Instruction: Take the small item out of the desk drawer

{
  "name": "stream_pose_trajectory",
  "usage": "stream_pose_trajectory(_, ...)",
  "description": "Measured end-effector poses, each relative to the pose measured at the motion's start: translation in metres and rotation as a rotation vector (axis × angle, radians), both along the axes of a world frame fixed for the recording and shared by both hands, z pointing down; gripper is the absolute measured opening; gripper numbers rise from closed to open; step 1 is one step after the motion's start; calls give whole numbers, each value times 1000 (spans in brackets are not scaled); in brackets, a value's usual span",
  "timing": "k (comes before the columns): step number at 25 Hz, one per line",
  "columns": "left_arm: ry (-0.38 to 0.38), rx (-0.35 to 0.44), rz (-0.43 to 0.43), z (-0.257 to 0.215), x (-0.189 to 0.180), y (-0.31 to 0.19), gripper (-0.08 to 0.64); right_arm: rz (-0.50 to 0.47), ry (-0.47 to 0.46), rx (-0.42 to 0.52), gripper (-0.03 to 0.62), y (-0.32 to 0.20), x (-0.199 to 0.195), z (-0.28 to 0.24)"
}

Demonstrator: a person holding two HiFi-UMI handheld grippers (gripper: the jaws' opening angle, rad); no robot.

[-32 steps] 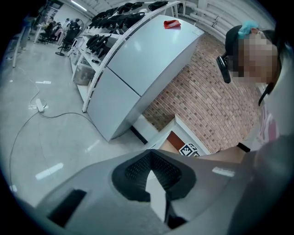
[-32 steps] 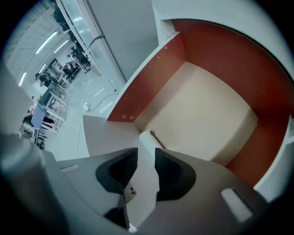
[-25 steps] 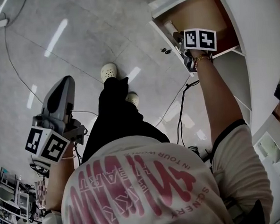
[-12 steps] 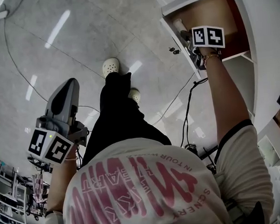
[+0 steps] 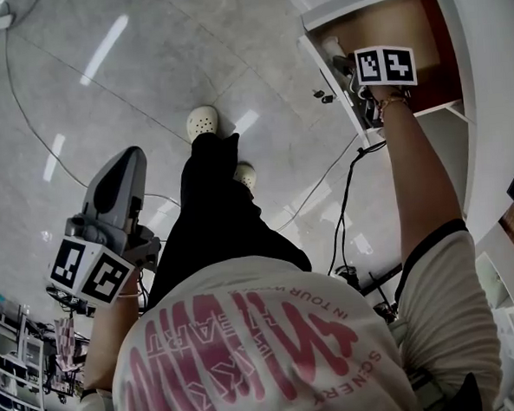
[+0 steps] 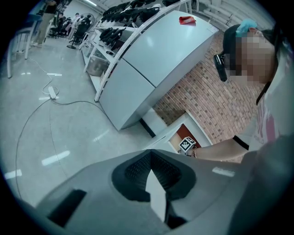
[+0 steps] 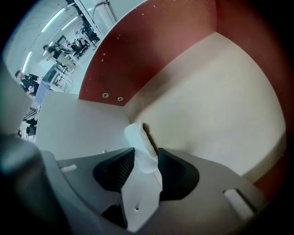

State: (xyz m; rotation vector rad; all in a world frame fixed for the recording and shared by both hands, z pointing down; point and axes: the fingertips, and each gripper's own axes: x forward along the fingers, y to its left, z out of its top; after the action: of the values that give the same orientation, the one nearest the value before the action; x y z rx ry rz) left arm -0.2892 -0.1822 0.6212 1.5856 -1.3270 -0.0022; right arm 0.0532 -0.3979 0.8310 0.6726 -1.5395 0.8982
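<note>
One white item (image 7: 140, 148) between just-opened right fingers (image 7: 115, 172)

Head view: camera looked steeply down past the person's shirt (image 5: 248, 348) to the floor (image 5: 88, 141); the open drawer (image 5: 389, 27) sat at upper right.

Left gripper view: from the person's left side, faced across the room; shared that floor and, far off, the drawer.

Right gripper view: looked down into the drawer from very close; its pale bottom filled most of the frame.
</note>
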Motion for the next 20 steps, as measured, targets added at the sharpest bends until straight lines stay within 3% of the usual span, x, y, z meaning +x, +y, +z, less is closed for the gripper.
stream_pose_trajectory(7, 7, -5, 2, 3, 1, 3, 0, 73, -103, -48, 167, 2, -1, 4)
stream_pose_trajectory(20, 10, -11, -5, 8, 2, 13, 0, 105, -152, -73, 161, 2, -2, 8)
